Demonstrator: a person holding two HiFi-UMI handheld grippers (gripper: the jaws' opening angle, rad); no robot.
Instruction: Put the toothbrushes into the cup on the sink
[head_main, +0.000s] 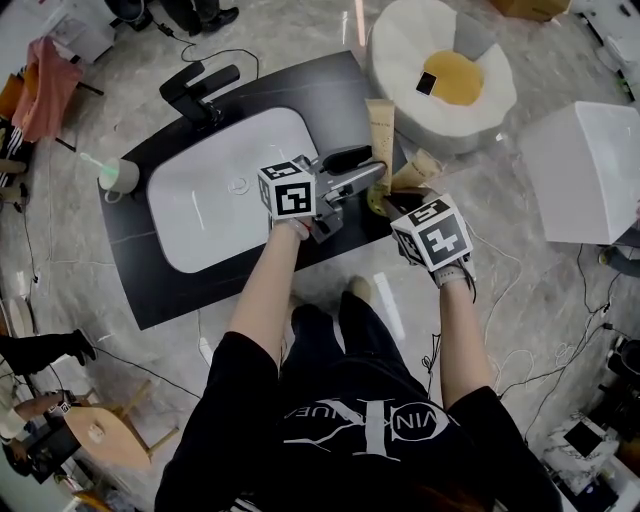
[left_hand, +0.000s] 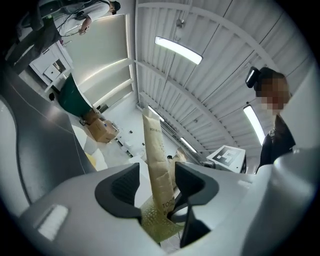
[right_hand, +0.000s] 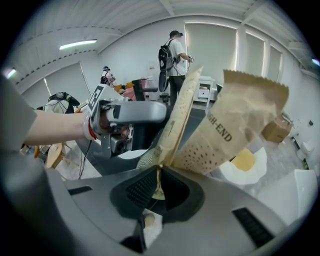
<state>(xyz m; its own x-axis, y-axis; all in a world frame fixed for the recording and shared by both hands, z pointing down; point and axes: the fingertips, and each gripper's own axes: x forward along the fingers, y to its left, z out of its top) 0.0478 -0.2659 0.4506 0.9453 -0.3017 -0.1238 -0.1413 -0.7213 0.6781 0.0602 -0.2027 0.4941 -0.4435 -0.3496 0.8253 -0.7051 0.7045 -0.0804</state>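
Note:
A brown paper toothbrush pack (head_main: 381, 130) sticks up over the right end of the black counter (head_main: 150, 290). Its narrow strip (left_hand: 156, 165) stands between the jaws of my left gripper (left_hand: 156, 184), which are open, with a gap on the left side. My right gripper (right_hand: 157, 187) is shut on the pack's lower edge; the wider flap (right_hand: 235, 125) fans out above it. In the head view the left gripper (head_main: 368, 170) reaches in from the left and the right gripper (head_main: 392, 207) sits just below. The white cup (head_main: 120, 178) stands at the counter's far left, beside the sink (head_main: 200, 210).
A black faucet (head_main: 200, 92) rises behind the basin. A round white cushion (head_main: 400, 50) and a white box (head_main: 585, 185) sit on the floor to the right. Cables trail across the floor. People stand in the room's background (right_hand: 172, 55).

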